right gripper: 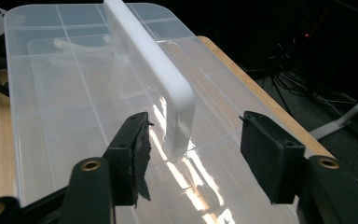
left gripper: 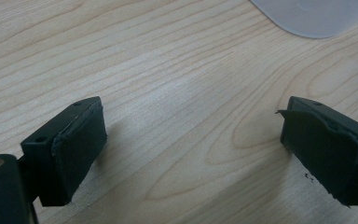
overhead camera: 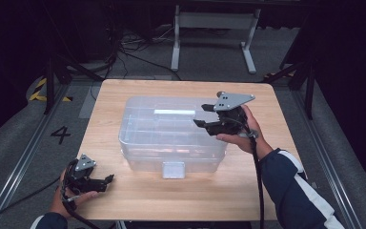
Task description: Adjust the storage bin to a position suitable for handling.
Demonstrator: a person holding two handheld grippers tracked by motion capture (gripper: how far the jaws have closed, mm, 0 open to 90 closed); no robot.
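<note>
A clear plastic storage box (overhead camera: 171, 133) with a compartmented lid (right gripper: 74, 102) lies on the middle of the wooden table (overhead camera: 138, 200). A white handle (right gripper: 154, 65) runs along the lid's top. My right gripper (overhead camera: 201, 115) hovers over the box's right end, open. In the right gripper view the near end of the handle sits between and just ahead of its jaws (right gripper: 198, 140), untouched by either pad. My left gripper (overhead camera: 108, 182) rests low at the table's front left corner, open, with bare wood between its jaws (left gripper: 193, 126).
A clear latch (overhead camera: 173, 169) hangs on the box's front wall. A rounded corner of the box (left gripper: 317, 16) shows at the top of the left gripper view. Beyond the table's far edge stand white desk legs (overhead camera: 176, 43) with cables on the floor.
</note>
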